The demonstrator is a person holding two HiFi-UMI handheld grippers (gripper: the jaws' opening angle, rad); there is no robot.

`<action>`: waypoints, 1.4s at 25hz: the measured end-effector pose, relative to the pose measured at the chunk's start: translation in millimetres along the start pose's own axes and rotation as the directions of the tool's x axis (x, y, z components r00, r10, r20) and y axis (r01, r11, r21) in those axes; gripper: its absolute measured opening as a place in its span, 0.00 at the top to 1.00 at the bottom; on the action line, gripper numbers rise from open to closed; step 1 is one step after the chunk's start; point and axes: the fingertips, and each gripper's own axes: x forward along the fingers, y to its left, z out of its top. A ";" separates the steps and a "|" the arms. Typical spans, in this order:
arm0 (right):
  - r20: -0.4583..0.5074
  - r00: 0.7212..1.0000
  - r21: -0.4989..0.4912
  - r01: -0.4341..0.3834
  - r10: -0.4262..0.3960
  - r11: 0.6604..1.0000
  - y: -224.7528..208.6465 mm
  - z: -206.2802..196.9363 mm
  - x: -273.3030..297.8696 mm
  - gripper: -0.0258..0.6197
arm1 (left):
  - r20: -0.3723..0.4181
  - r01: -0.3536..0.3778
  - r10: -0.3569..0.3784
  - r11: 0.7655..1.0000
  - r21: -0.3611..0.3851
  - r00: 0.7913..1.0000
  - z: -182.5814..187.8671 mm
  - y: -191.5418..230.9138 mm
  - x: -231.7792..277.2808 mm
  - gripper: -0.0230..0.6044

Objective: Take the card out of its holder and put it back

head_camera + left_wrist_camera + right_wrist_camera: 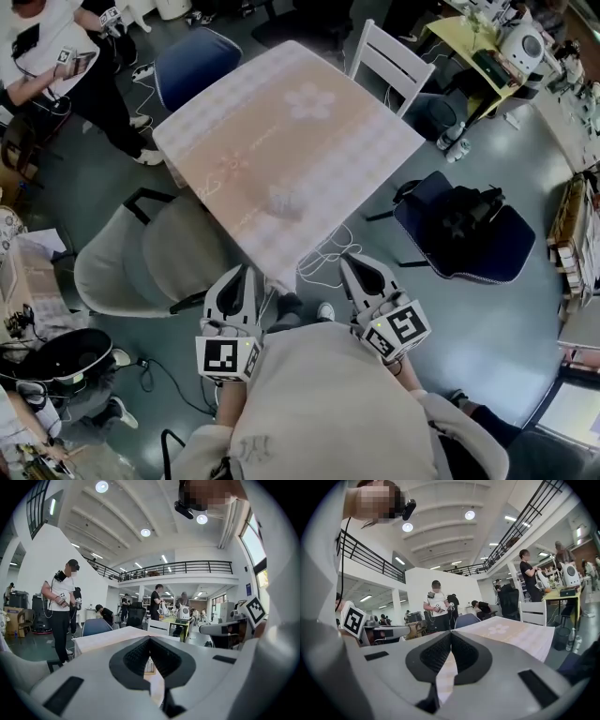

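Left tongs (247,274): clenched, the tips meeting with nothing between them; hovering just off the table's near corner, on its left side, and pointing toward the table.
Right tongs (352,263): clenched and empty too; hovering just off the same corner, on its right side.
Table (375,141): wearing a checked cloth with a pink band and a flower print; standing corner-on to the person.
Card holder (284,200): a small pale, blurred shape, lying on the pink band toward the near corner, apart from both tongs; the card itself is too blurred to make out.
Seats: 1 white chair (392,58) is standing at the far right edge, 1 blue chair (192,61) at the far left edge, 1 grey armchair (141,262) at the near left edge.
Bystander (56,56): standing well beyond the far left corner.
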 end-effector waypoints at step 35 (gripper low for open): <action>-0.033 0.998 -0.008 -0.049 0.049 0.999 -46.0 4.2 33.6 0.93 | 0.005 -0.047 0.048 0.998 -0.041 0.999 -4.0 12.3 51.4 0.96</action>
